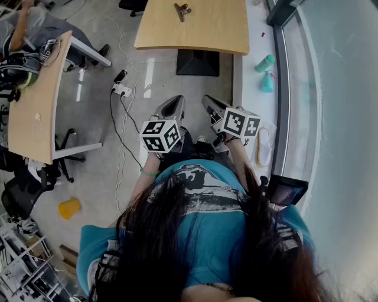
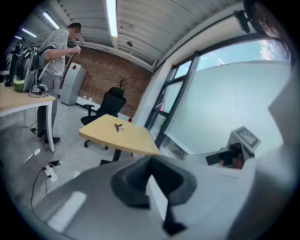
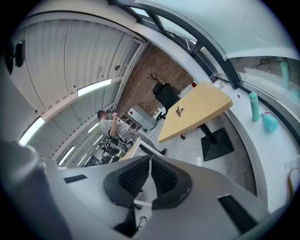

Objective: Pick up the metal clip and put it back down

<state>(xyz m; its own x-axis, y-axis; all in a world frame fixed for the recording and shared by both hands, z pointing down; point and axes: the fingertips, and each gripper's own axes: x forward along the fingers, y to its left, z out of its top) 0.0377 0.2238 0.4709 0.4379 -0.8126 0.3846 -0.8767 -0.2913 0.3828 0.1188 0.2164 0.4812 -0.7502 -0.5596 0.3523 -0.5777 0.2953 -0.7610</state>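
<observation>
The metal clip (image 1: 182,10) lies on the light wooden table (image 1: 201,35) at the top of the head view, far ahead of both grippers. It shows small on that table in the left gripper view (image 2: 118,127) and the right gripper view (image 3: 179,111). My left gripper (image 1: 172,108) is held close to my body over the floor, jaws shut and empty (image 2: 151,161). Beside it, my right gripper (image 1: 212,107) points the same way, its ribbed pads (image 3: 161,176) closed together with nothing between them.
A second wooden desk (image 1: 35,112) stands at the left with bags on it, and a person (image 2: 58,61) stands by it. A power strip with cables (image 1: 122,89) lies on the floor. Teal bottles (image 1: 265,63) sit on the windowsill at right. A black office chair (image 2: 108,105) stands behind the table.
</observation>
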